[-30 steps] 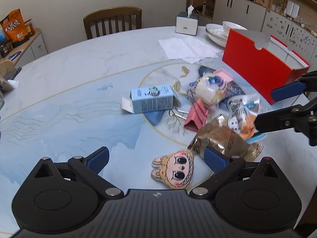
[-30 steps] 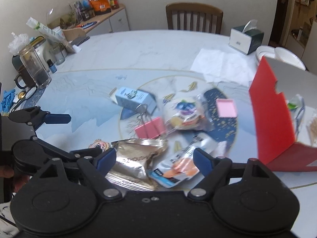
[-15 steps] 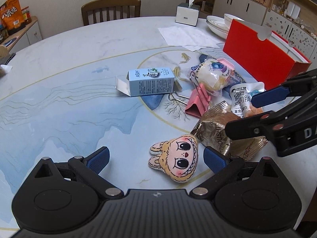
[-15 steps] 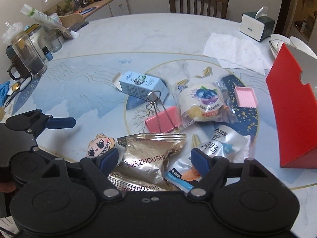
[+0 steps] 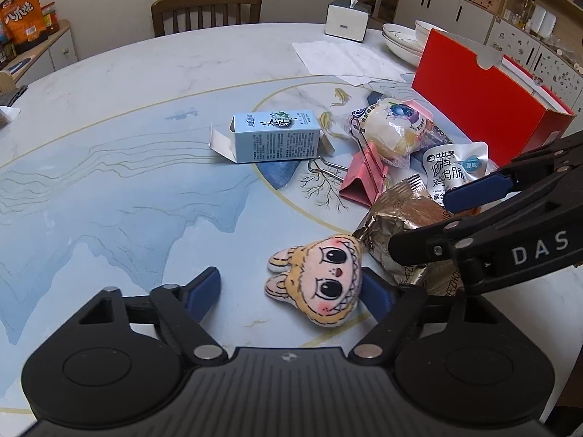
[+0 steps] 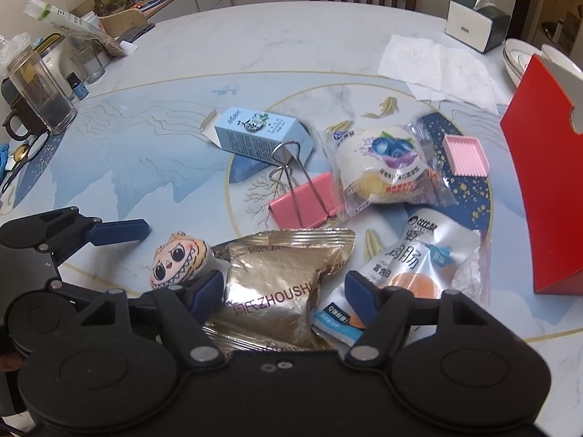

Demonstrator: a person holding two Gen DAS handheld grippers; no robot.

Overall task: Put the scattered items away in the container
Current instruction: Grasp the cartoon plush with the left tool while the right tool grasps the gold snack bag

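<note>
A plush doll head (image 5: 320, 284) lies between the fingers of my left gripper (image 5: 291, 291). Its jaws are closing; the right pad is at the doll's edge and the left pad stands well clear. My right gripper (image 6: 282, 289) straddles a gold snack pack (image 6: 277, 284) with closing jaws, pads a little off its sides. Beyond lie a blue carton (image 5: 277, 138), a pink binder clip (image 5: 364, 178), a wrapped blueberry bun (image 6: 382, 164), a white pouch (image 6: 419, 255) and a small pink tray (image 6: 464, 154). The red box (image 5: 484, 109) stands open at the right.
White paper sheets (image 5: 346, 58), a tissue box (image 5: 346, 18) and stacked bowls (image 5: 404, 36) sit at the table's far side, with a chair (image 5: 207, 7) behind. A glass jar (image 6: 40, 91) and cups crowd the left edge in the right wrist view.
Both grippers have sunk toward the table and their jaws have narrowed. The right one has come in over the gold pack; the doll now lies closer between the left fingers.
</note>
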